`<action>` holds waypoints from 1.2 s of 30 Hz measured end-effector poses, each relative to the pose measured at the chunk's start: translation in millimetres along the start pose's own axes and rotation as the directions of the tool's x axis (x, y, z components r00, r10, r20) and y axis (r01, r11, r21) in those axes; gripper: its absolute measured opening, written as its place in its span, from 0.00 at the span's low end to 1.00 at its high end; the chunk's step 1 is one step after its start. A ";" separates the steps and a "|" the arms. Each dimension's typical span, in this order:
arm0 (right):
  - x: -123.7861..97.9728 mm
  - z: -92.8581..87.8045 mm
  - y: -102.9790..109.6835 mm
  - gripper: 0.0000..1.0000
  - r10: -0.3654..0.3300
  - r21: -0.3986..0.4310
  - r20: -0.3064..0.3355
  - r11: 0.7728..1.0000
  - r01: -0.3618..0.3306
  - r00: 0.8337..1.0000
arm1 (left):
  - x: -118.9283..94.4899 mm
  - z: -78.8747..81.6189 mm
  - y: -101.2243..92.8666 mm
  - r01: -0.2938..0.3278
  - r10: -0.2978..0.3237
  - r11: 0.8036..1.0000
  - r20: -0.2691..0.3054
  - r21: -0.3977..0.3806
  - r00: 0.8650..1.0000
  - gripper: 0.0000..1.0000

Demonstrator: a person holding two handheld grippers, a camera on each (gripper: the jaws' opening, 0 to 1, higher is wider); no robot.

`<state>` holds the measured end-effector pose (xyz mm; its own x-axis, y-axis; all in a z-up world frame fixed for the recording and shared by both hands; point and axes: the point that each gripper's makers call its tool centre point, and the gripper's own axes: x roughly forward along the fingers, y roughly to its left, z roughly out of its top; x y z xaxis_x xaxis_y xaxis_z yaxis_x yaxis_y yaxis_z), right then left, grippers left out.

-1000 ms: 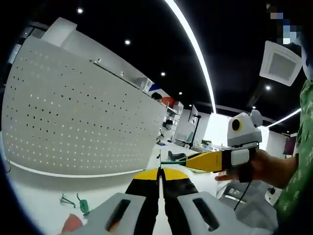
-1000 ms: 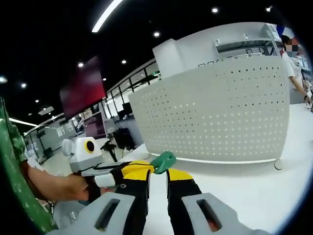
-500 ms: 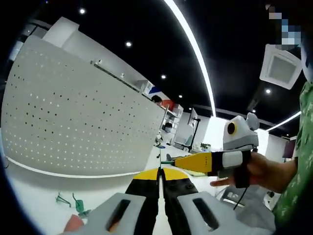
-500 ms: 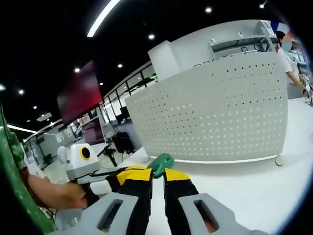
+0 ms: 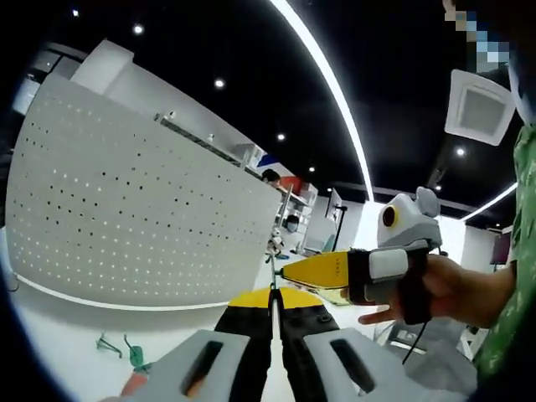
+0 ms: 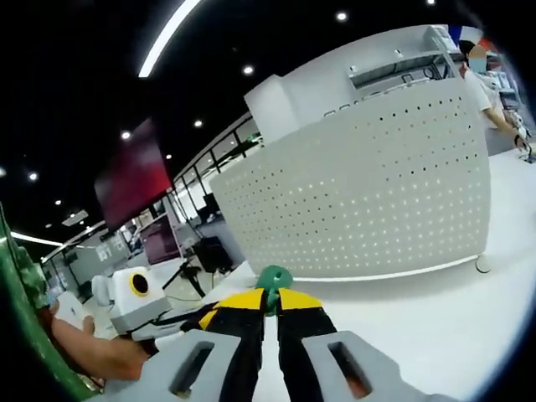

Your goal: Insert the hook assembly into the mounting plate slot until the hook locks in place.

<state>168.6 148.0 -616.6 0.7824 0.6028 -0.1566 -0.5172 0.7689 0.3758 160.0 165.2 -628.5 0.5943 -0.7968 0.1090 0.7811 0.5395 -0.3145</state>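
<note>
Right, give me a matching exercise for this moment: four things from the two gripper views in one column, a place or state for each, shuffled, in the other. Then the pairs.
Things
1. green hook
2. perforated panel
3. spare green hooks
4. left gripper

Places or states
A. standing upright on the white table
B. lying loose on the table, at the panel's foot
C. pinched at the right gripper's tips
D. jaws together on a thin wire piece

Pairs: 1-C, 2-A, 3-B, 4-D
</note>
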 end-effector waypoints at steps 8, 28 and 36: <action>-1.4 1.1 0.4 0.03 0.000 0.008 0.005 1.000 0.000 1.000 | -0.1 1.5 -4.9 0.010 -0.010 0.999 0.004 0.040 1.000 0.02; -3.5 3.7 4.4 0.01 0.016 0.002 0.011 1.000 -0.016 1.000 | 1.1 4.1 -7.9 0.027 -0.025 0.993 -0.024 0.112 0.999 0.03; -2.6 4.4 3.3 0.01 0.011 -0.008 0.014 1.000 -0.010 1.000 | 3.3 3.8 -8.2 0.017 -0.003 0.985 -0.080 0.173 0.997 0.03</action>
<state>166.4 148.0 -610.9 0.7817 0.6078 -0.1397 -0.5281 0.7642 0.3703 156.3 159.2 -622.0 0.5744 -0.8179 0.0339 0.8125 0.5646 -0.1448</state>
